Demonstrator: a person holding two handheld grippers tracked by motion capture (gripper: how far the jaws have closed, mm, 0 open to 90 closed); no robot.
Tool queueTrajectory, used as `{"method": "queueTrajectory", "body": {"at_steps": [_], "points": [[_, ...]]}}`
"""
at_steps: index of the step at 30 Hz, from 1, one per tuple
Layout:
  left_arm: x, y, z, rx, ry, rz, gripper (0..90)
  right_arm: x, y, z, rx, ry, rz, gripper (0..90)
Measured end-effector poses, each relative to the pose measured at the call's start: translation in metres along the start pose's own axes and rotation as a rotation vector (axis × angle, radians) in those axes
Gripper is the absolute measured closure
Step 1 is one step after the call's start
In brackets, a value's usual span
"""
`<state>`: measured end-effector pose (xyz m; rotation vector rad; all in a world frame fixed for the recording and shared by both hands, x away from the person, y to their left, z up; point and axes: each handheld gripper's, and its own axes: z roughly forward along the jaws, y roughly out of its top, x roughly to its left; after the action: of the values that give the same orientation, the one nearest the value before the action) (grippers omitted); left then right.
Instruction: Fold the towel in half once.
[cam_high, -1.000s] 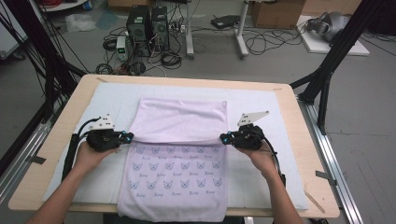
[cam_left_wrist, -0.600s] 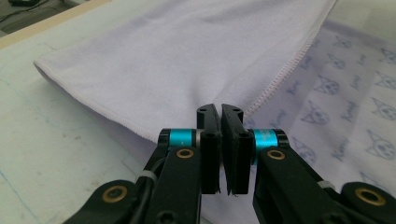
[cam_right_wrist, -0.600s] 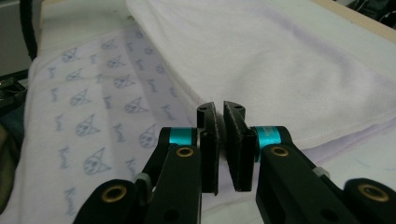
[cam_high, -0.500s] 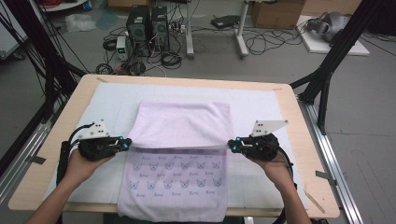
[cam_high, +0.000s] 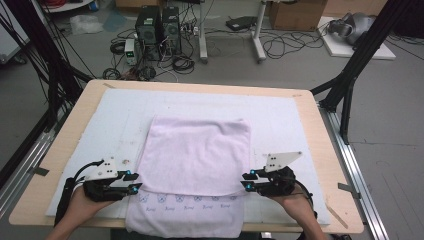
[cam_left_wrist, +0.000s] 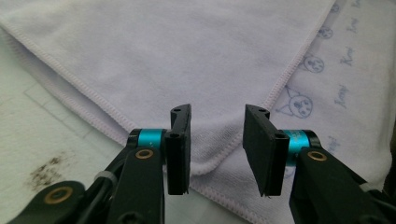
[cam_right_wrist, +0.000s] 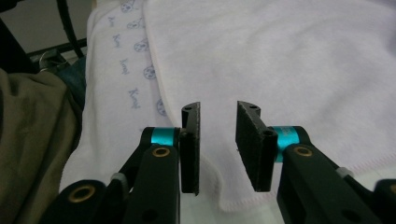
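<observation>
Both grippers (cam_high: 134, 188) (cam_high: 245, 180) open at folded towel (cam_high: 197, 155) side edges

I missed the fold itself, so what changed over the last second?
The towel's far half was folded toward the person; its folded edge now lies lower, leaving one printed strip showing. Both grippers, left and right, came toward the person, moved apart to the towel's sides and let go; jaws open. The towel's near edge and the white mat stayed put.

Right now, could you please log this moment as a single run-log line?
left gripper: open, at fold corner | right gripper: open, at fold corner | pale lilac printed towel: folded over, released, flat on white mat
</observation>
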<state>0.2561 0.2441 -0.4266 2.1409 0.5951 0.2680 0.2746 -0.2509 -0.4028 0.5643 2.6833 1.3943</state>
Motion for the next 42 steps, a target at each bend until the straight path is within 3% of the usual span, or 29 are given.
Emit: {"method": "queueTrajectory", "body": {"at_steps": [2,7,11,15,17,20,26,29,32,34,36,39,42], "points": [[0.001,0.000,0.005,0.008,-0.019,0.007,61.7,0.000,0.001,0.009,0.016,0.003,-0.023,67.4],[0.004,-0.003,0.018,0.049,-0.039,0.021,62.6,-0.002,-0.003,0.031,0.078,0.031,-0.026,64.1],[0.005,-0.005,0.023,0.052,-0.050,0.028,71.5,-0.003,-0.007,0.045,0.118,0.045,-0.016,64.5],[0.005,-0.003,0.023,0.062,-0.038,0.027,85.0,-0.003,-0.007,0.054,0.159,0.055,-0.033,83.1],[0.006,-0.002,0.022,0.058,-0.030,0.020,86.0,-0.004,-0.005,0.054,0.161,0.079,-0.025,89.4],[0.006,0.001,0.015,0.038,-0.020,0.015,86.3,-0.004,-0.001,0.053,0.158,0.089,-0.039,89.5],[0.005,0.011,-0.006,-0.029,0.004,0.005,86.3,0.002,0.014,0.036,0.082,0.076,-0.061,89.7],[0.001,0.010,-0.011,-0.042,0.006,0.005,86.3,0.004,0.015,0.032,0.072,0.086,-0.061,89.7],[-0.005,0.005,-0.011,-0.024,-0.006,0.019,86.2,0.011,0.009,0.031,0.088,0.080,-0.067,89.0],[-0.007,0.000,-0.007,-0.001,-0.014,0.021,85.4,0.012,0.003,0.030,0.081,0.065,-0.054,78.5],[-0.007,-0.003,-0.002,0.024,-0.017,0.010,77.0,0.012,-0.003,0.026,0.067,0.072,-0.040,75.8],[-0.005,-0.004,0.003,0.038,-0.026,0.000,72.3,0.018,-0.011,0.022,0.061,0.078,-0.043,75.8],[-0.004,-0.005,0.010,0.048,-0.022,-0.007,70.7,0.023,-0.019,0.023,0.115,0.064,-0.056,72.1]]}}
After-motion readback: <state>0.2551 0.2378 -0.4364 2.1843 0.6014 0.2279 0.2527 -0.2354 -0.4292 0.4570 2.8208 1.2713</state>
